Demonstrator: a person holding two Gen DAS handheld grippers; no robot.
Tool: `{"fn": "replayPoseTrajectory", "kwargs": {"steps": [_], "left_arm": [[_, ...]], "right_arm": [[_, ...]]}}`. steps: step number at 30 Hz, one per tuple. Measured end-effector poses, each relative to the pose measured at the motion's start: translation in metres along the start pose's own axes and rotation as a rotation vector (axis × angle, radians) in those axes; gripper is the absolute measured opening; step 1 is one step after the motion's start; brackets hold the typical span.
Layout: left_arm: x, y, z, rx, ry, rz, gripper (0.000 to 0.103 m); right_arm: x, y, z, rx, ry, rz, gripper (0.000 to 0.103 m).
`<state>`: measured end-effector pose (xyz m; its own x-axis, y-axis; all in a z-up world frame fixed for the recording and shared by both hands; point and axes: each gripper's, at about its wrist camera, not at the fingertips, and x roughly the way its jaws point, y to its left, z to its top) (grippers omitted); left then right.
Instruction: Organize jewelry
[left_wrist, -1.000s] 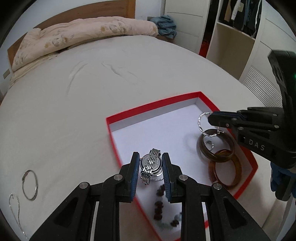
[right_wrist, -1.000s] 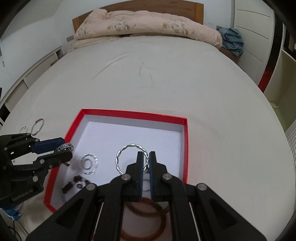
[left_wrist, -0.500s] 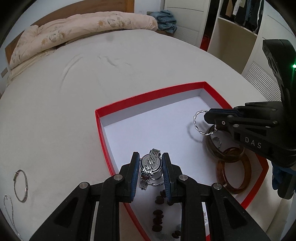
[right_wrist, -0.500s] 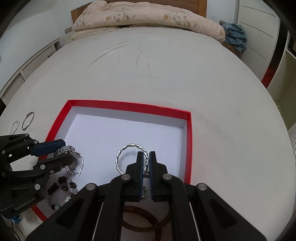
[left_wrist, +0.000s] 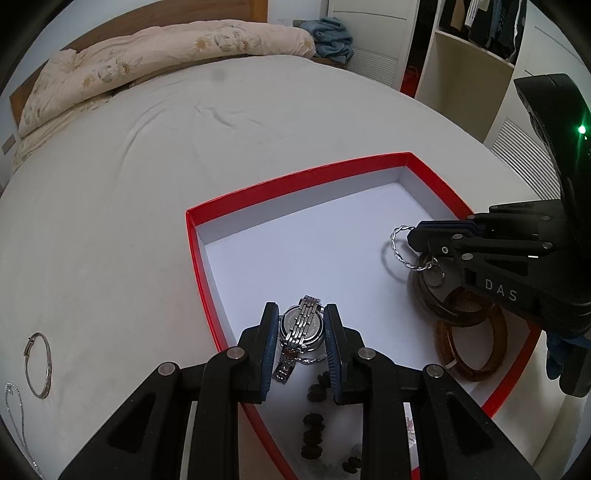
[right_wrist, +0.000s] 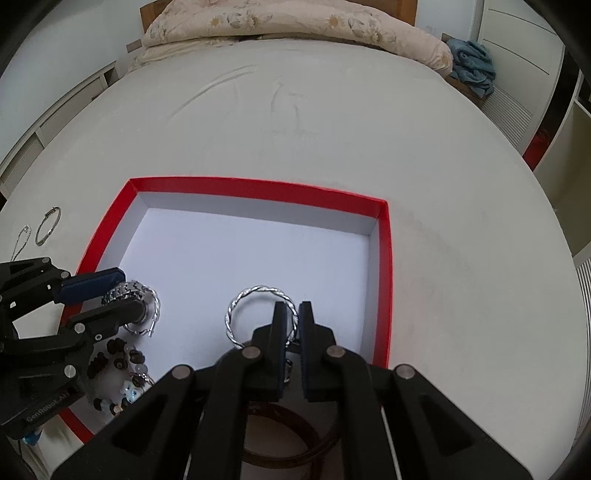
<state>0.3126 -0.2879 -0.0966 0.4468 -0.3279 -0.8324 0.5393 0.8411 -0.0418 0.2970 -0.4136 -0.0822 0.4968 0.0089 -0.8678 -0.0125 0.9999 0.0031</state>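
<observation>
A red-rimmed box (left_wrist: 295, 184) with a white floor lies on the bed; it also shows in the right wrist view (right_wrist: 255, 184). My left gripper (left_wrist: 301, 332) is shut on a silver watch (left_wrist: 301, 326) and holds it over the box's near left part. My right gripper (right_wrist: 291, 317) is shut on a twisted silver bangle (right_wrist: 255, 295), held just above the box floor at its right side; the bangle also shows in the left wrist view (left_wrist: 400, 251). Two brown bangles (left_wrist: 469, 343), a dark bead bracelet (left_wrist: 314, 424) and a silver bracelet (right_wrist: 149, 314) lie inside.
A thin silver bangle (left_wrist: 37, 363) and a fine chain (left_wrist: 13, 417) lie on the white sheet left of the box. A folded quilt (left_wrist: 159, 55) lies at the head of the bed. Wardrobe shelves (left_wrist: 472, 48) stand to the right.
Both grippers have moved forward over the box with their pieces still held. The watch now hangs inside the box's left edge and the twisted bangle sits lower, near the brown bangles.
</observation>
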Motion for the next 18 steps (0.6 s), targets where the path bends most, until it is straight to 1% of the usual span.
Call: {"fn": "replayPoseTrajectory", "kwargs": {"steps": [5,9,10,12,13,18], "left_arm": [[-0.001,0.0,0.001,-0.011,0.007,-0.004,0.024],[-0.004,0.0,0.0,-0.014,0.011,-0.01,0.024],[-0.007,0.0,0.0,-0.017,0.01,-0.016,0.024],[-0.014,-0.002,0.001,-0.022,0.004,-0.029,0.025],[-0.017,-0.002,0.002,-0.021,0.001,-0.032,0.025],[-0.044,-0.008,0.0,-0.016,-0.02,-0.054,0.028]], "right_arm": [[0.001,0.003,-0.002,-0.005,0.033,-0.011,0.009],[-0.007,0.002,-0.003,0.001,0.032,-0.015,0.01],[-0.01,0.002,-0.005,0.005,0.028,-0.014,0.011],[-0.018,0.0,-0.007,0.016,0.018,-0.013,0.022],[-0.024,0.0,-0.009,0.022,0.01,-0.014,0.025],[-0.054,0.002,-0.019,0.04,-0.015,-0.011,0.025]]}}
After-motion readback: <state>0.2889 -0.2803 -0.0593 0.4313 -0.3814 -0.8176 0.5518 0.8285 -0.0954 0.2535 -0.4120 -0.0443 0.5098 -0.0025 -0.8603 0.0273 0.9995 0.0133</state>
